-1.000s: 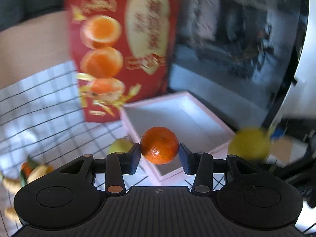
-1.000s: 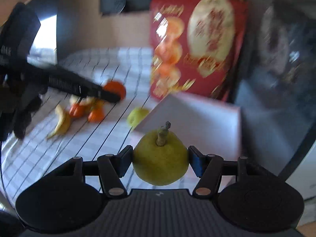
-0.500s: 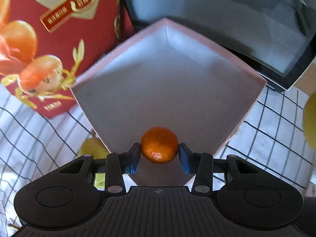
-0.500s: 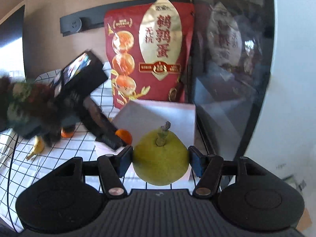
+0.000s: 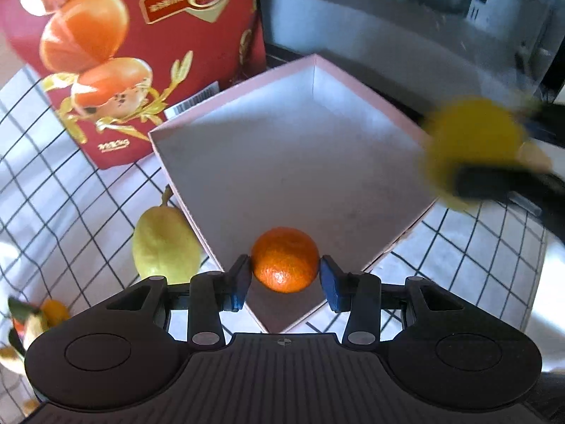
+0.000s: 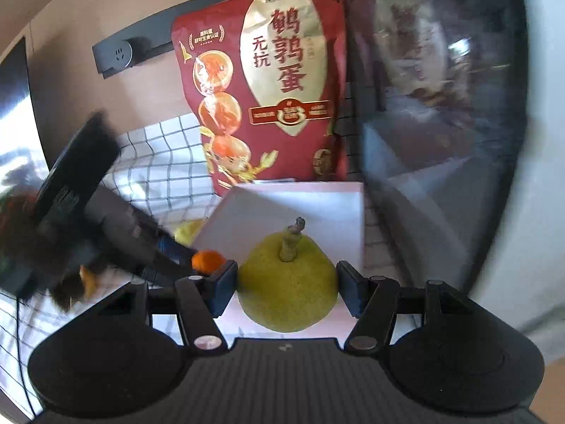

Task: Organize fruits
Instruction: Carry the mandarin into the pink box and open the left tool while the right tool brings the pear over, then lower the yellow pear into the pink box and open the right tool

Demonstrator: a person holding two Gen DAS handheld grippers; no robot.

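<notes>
My left gripper [image 5: 285,275] is shut on a small orange mandarin [image 5: 284,260] and holds it over the near corner of an open pink box [image 5: 356,83] with a white inside. My right gripper [image 6: 286,286] is shut on a yellow-green pear [image 6: 287,293], stem up, in front of the same box [image 6: 310,186]. In the left wrist view that held pear [image 5: 471,146] shows blurred at the box's right edge. A second pear [image 5: 164,243] lies on the checked cloth against the box's left side. The left gripper with the mandarin [image 6: 207,260] shows left of the right one.
A tall red food bag [image 5: 116,35] stands behind the box, also in the right wrist view [image 6: 268,81]. A dark glossy appliance [image 6: 441,88] stands to the right. More fruit [image 5: 39,318] lies on the checked cloth [image 5: 42,183] at the far left.
The left gripper has pulled back a little with the mandarin, so more of the box shows. The right gripper has carried the pear closer to the box's right edge.
</notes>
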